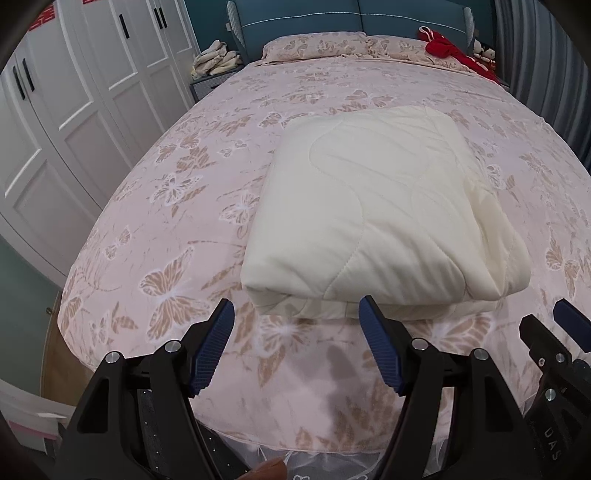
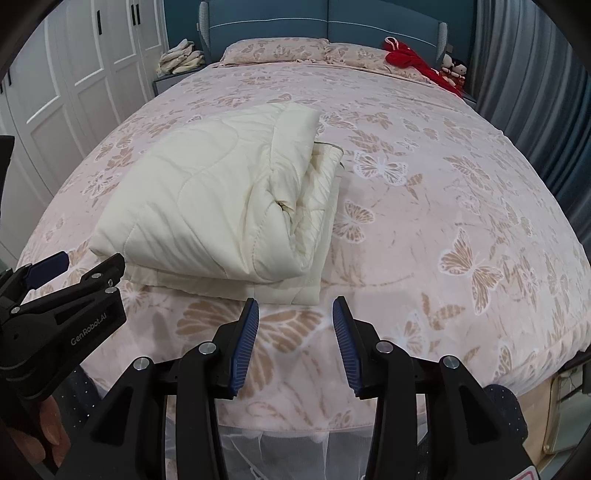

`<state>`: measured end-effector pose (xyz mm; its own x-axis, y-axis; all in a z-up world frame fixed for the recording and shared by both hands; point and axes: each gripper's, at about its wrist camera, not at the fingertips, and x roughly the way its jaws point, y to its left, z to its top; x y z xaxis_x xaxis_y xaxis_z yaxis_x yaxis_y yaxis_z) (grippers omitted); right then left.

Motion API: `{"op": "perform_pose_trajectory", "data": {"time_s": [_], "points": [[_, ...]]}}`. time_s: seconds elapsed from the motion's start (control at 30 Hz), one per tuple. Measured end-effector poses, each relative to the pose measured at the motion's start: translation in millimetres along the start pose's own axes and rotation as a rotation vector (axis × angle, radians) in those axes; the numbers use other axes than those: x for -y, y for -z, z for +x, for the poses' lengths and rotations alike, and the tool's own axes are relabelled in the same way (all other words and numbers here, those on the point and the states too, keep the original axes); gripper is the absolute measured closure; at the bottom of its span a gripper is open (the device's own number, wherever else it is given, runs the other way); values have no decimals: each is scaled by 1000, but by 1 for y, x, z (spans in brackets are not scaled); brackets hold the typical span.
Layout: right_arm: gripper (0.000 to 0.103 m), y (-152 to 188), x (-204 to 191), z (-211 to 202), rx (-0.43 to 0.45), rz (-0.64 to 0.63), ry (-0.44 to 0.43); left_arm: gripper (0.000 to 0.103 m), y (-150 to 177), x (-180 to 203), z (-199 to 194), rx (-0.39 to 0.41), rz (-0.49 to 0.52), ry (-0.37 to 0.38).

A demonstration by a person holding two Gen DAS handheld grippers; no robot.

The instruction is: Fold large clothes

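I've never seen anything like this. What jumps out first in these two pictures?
A thick cream quilt, folded into a bundle, lies near the foot of a bed spread with a pink butterfly-print cover. Both the left gripper and right gripper hang open just before it, holding nothing. A red garment sits by the pillows.

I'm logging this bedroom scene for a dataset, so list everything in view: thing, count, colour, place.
Folded quilted blanket: one, cream, on the bed near its foot, in front of both claws.
Butterfly-print bedspread: one, pink and tan, covering the bed.
Matching pillows: two, pink and tan, at the headboard.
Padded headboard: one, blue, far end.
Red garment: one, on the right pillow side.
Pale cloth pile: one, beige, on the left nightstand.
Panelled wardrobe doors: several, white, left wall.
Curtain: one, grey, right wall.
Small plush toys: number unclear, beside the red garment.
Left claw: black with blue pads, open, empty.
Right claw: same, open, empty.
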<state>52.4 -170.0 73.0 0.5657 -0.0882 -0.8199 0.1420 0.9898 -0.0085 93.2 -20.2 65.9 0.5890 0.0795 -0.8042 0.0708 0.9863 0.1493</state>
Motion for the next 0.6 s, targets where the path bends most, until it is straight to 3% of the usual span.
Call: {"op": "perform_pose_trajectory", "data": {"time_s": [0.6], "points": [[62,16,0,-2,4,15,-1,35,21,9,-7,7,-9,16]]}}
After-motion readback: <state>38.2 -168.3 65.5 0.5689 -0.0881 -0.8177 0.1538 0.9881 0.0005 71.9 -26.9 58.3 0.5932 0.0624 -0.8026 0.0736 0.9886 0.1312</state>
